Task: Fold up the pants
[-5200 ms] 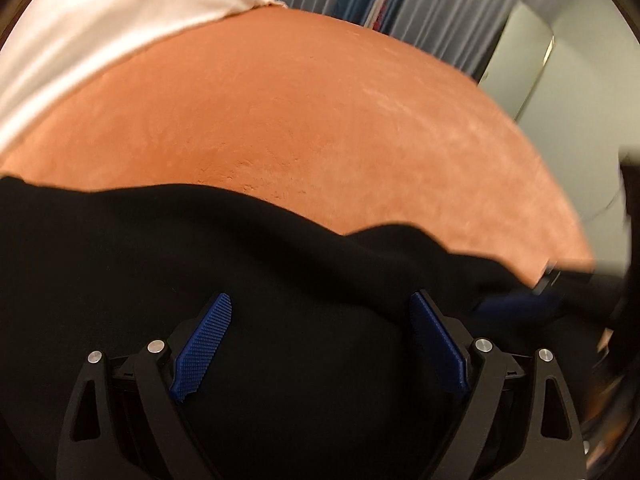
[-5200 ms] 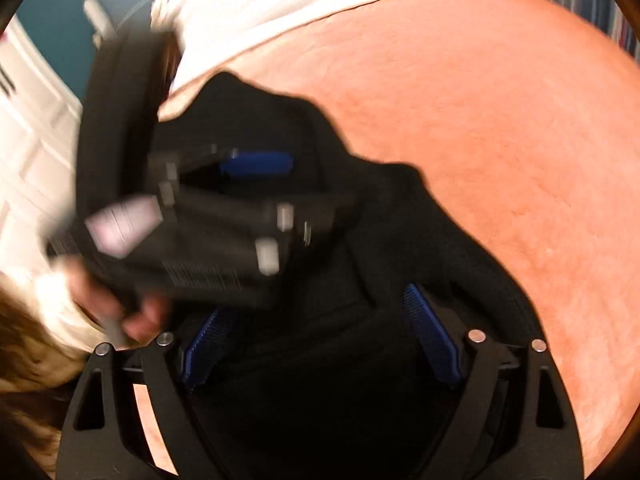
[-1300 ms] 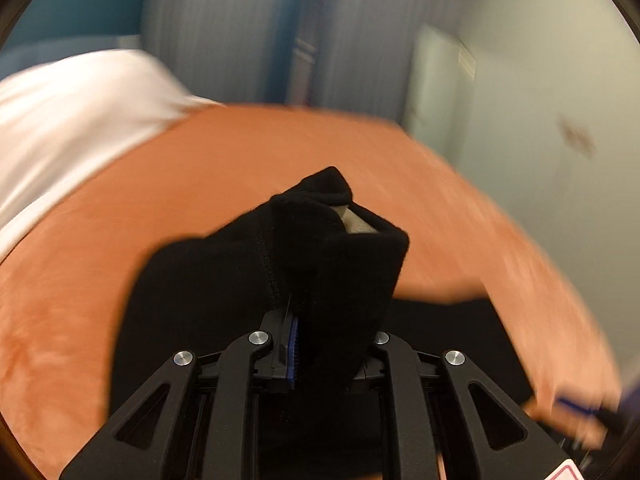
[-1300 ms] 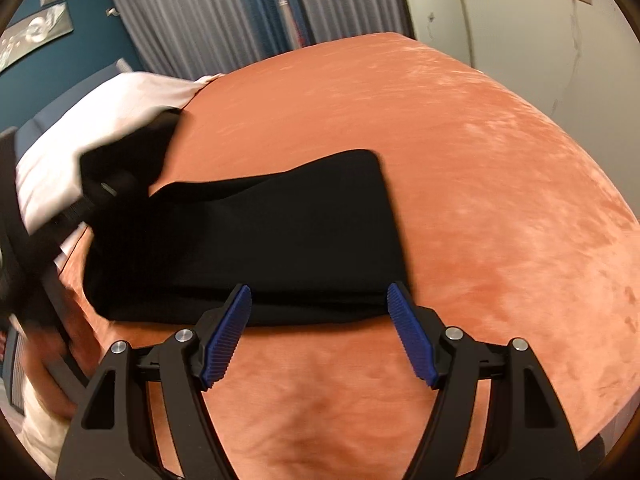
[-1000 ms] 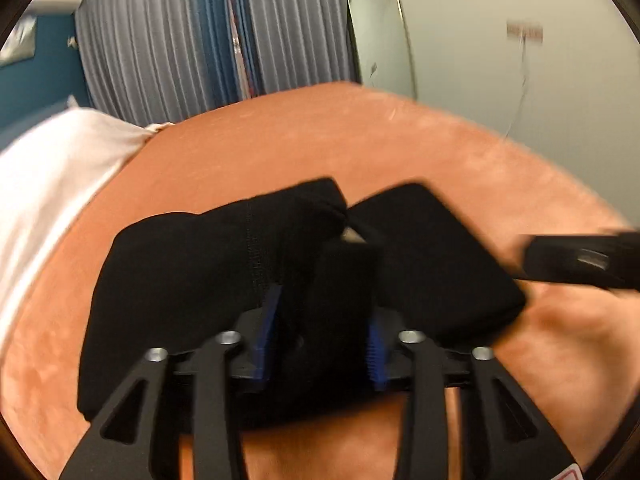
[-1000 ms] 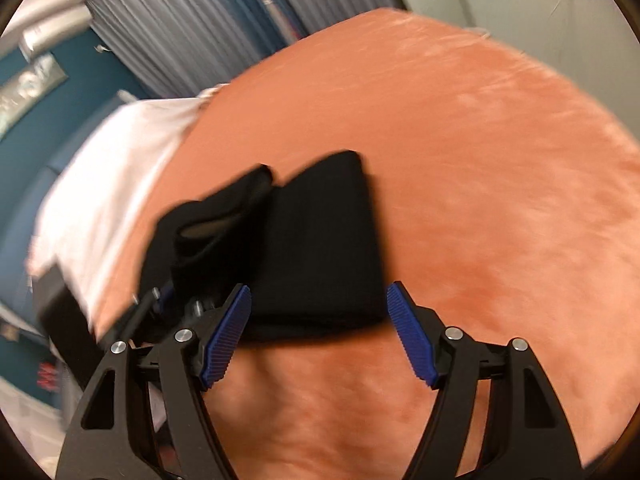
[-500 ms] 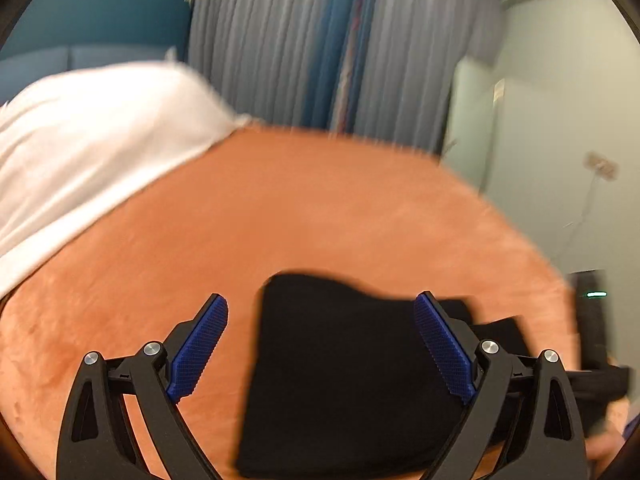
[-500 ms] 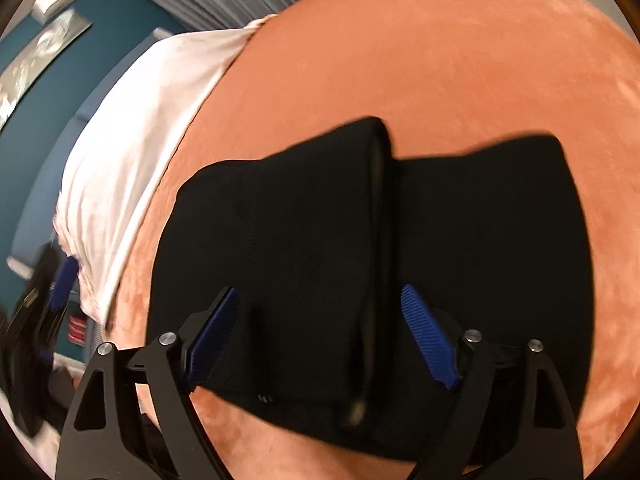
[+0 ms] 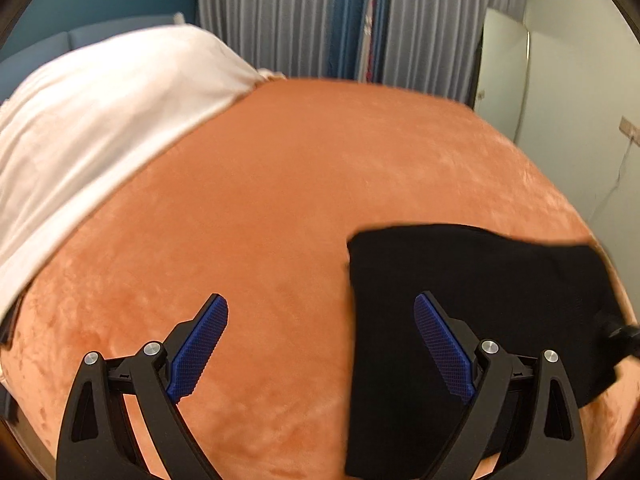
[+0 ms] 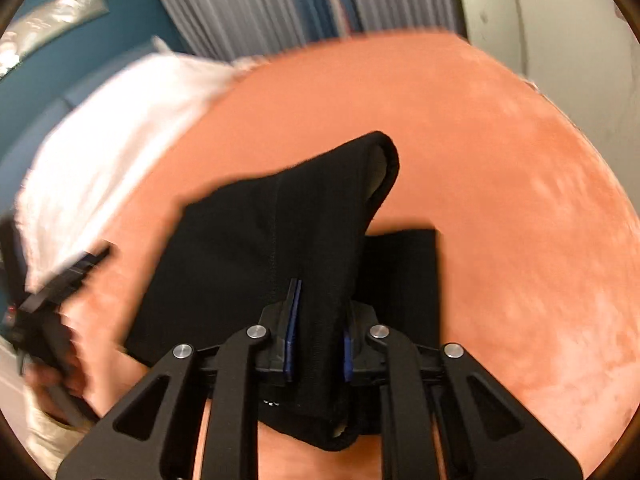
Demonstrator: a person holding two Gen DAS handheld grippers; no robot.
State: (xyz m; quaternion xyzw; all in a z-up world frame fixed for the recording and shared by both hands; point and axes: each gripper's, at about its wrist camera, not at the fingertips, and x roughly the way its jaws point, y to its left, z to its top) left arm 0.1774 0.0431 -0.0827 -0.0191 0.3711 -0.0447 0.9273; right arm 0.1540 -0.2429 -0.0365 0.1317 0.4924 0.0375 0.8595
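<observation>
The black pants [image 9: 472, 296] lie folded on the orange bed cover [image 9: 280, 184], at the lower right of the left wrist view. My left gripper [image 9: 320, 344] is open and empty, with its right finger over the pants' left edge. In the right wrist view my right gripper [image 10: 318, 344] is shut on a thick fold of the black pants [image 10: 272, 248] and lifts it off the layer below. The left gripper [image 10: 52, 296] shows blurred at the left edge there.
A white duvet [image 9: 92, 128] covers the left side of the bed. Grey and blue curtains [image 9: 320, 20] hang behind the bed. A pale wall with a mirror panel [image 9: 504, 76] stands on the right. The bed's edge runs close by on the right.
My left gripper let go of the pants, opened and moved off to the left. My right gripper came down over the folded pants and shut on a fold, lifting it.
</observation>
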